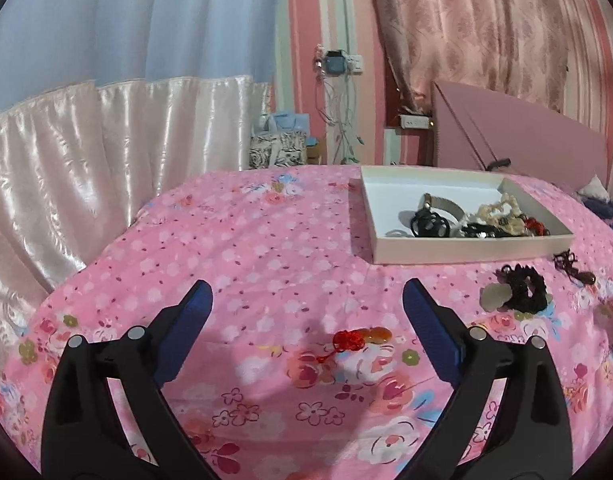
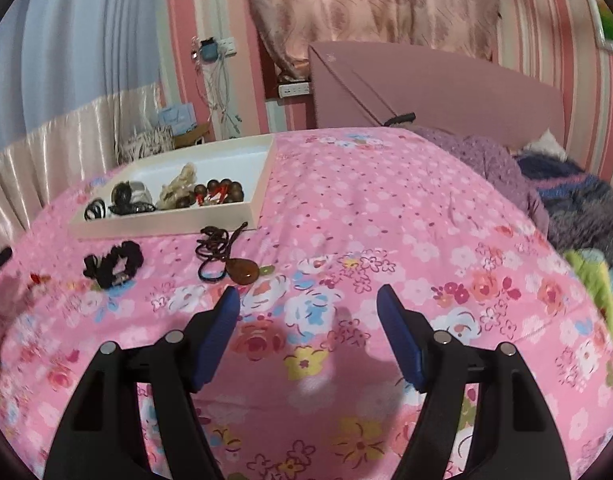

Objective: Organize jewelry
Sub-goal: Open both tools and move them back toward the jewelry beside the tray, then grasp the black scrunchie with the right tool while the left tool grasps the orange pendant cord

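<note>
Jewelry is gathered in a shallow white box (image 1: 458,254) set on the bed's pink floral sheet (image 1: 266,240); no readable writing is seen on anything. In front of the box lie a black scrunchie (image 2: 114,264) and a dark cord necklace with an amber pendant (image 2: 246,274). A red knotted charm (image 1: 360,338) is seen nearer than the box, between the fingers of the left claw (image 1: 308,304), untouched. The left claw is spread wide and holds nothing. The right claw (image 2: 308,304) is likewise spread wide and empty, above the sheet, to the right of the box.
</note>
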{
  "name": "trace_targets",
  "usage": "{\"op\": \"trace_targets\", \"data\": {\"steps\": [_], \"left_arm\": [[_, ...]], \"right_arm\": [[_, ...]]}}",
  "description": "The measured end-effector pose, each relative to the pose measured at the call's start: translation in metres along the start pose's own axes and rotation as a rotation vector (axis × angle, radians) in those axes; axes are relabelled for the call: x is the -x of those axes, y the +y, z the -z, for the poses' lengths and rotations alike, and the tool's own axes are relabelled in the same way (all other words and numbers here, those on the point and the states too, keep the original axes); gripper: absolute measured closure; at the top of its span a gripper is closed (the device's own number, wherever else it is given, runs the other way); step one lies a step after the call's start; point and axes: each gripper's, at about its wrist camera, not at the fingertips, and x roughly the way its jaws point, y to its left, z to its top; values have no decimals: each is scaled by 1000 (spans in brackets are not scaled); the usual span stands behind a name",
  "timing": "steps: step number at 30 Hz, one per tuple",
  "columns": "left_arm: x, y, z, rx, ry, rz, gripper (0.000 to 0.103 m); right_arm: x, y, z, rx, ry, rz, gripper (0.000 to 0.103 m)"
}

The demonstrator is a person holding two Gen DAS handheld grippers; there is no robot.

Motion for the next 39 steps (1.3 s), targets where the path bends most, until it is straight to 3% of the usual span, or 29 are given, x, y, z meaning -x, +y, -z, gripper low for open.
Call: {"op": "trace_targets", "data": {"steps": [6, 14, 21, 26, 30, 35, 39], "left_arm": [[6, 0, 1, 5, -35, 2, 3], [3, 3, 0, 25, -24, 33, 3], [2, 0, 0, 17, -20, 48, 3], [-19, 3, -1, -32, 82, 96, 4], [-43, 6, 2, -54, 203, 143, 7], [-63, 2, 6, -49, 292, 181, 9], [-74, -17, 10, -121, 344, 221, 11]], "right_arm": [[7, 9, 1, 54, -15, -19, 32], [10, 9, 1, 4, -14, 0, 32], [-28, 71, -10, -8, 67, -188, 32], [-53, 115, -20, 35, 110, -207, 32], [-75, 143, -27, 92, 144, -154, 32], [-95, 152, -33, 108, 202, -123, 33], [-110, 158, -30, 131, 269, -130, 36]]}}
